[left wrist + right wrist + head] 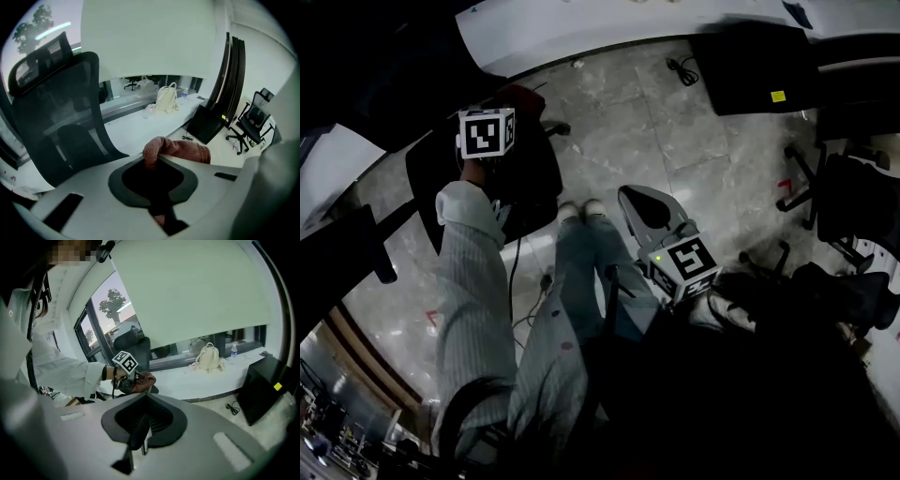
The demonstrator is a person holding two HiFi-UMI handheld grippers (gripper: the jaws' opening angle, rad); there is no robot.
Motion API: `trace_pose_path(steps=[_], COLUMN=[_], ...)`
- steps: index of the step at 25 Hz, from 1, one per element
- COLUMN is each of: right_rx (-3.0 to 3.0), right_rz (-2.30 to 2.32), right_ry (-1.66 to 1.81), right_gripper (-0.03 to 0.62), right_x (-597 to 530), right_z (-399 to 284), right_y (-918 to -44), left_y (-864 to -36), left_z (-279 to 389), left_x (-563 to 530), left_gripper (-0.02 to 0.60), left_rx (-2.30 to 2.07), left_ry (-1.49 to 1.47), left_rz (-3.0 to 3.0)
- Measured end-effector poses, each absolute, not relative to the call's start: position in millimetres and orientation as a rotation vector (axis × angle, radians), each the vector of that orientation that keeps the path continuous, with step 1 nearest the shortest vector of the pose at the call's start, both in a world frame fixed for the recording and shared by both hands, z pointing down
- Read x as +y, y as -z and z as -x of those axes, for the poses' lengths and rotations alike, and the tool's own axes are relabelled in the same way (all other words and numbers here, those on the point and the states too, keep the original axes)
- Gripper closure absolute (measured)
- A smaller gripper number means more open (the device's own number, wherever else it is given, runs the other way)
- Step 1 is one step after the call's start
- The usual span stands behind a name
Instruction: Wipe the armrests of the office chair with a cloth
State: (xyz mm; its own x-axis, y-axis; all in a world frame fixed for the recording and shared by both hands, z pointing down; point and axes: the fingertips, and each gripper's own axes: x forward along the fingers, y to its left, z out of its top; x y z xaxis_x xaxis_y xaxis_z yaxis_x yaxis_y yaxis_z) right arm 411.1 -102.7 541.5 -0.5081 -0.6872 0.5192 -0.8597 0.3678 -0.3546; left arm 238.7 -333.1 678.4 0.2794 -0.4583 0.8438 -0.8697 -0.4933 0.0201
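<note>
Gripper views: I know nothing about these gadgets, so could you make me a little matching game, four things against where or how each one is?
Things:
1. cloth
2. bag
3. office chair
4. right claw

Places or states:
A. shut, nothing in it
B. cream, on the white ledge
C. pinched in the left claw
D. black, with a mesh back

Pairs: 1-C, 2-B, 3-D, 4-A

No words, labels, brands or numbers can be read on anything
</note>
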Motion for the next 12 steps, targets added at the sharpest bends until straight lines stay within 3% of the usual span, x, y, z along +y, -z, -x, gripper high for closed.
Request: trace_pose_path(steps=[12], right_rx=[-2.480], right_rz=[-1.259], right_ry=[-0.786], right_gripper=[0.592], right_x=[-112], right_z=[-376], right_y=[-503], left_y=[-645], left_z=[-289], left_x=[-128], left_gripper=[0.557], left_rx=[-0.820], left_ry=[-1.182], left_rz=[-2.198])
